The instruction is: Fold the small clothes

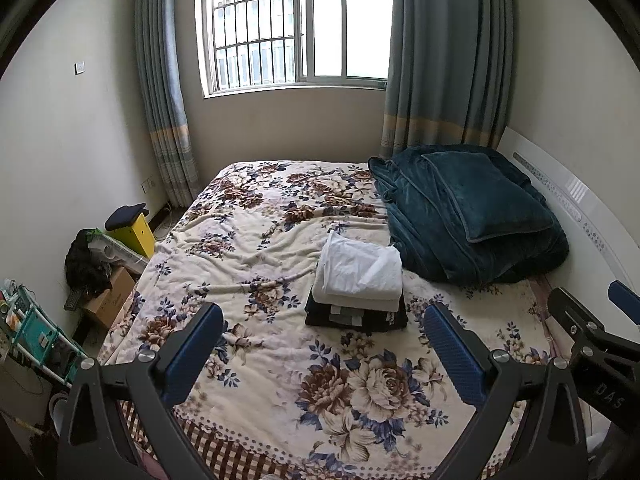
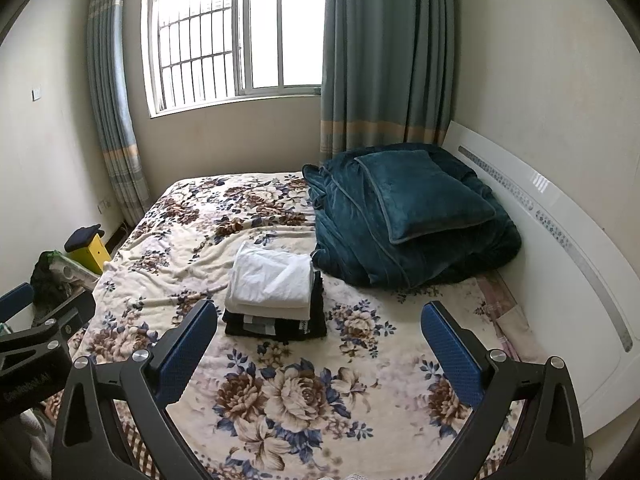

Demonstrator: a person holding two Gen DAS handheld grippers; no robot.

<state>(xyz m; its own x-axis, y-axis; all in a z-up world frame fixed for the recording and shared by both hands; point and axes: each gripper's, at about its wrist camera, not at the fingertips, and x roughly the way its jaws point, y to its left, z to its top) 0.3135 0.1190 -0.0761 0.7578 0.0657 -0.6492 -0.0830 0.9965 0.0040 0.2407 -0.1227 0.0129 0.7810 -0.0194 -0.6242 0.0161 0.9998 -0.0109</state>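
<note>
A stack of folded small clothes (image 1: 357, 286) lies on the floral bedspread (image 1: 256, 240) in mid bed, white pieces on top of black ones. It also shows in the right wrist view (image 2: 274, 294). My left gripper (image 1: 324, 320) is open and empty, held above the near part of the bed, short of the stack. My right gripper (image 2: 320, 318) is open and empty at about the same height, the stack just beyond its left finger (image 2: 188, 344). The right gripper's body shows at the right edge of the left wrist view (image 1: 592, 344).
A folded teal blanket with a pillow (image 1: 472, 216) lies at the bed's far right by the white headboard (image 2: 560, 240). Boxes, a yellow stool (image 1: 136, 228) and clutter stand on the floor left of the bed. A window and curtains are behind.
</note>
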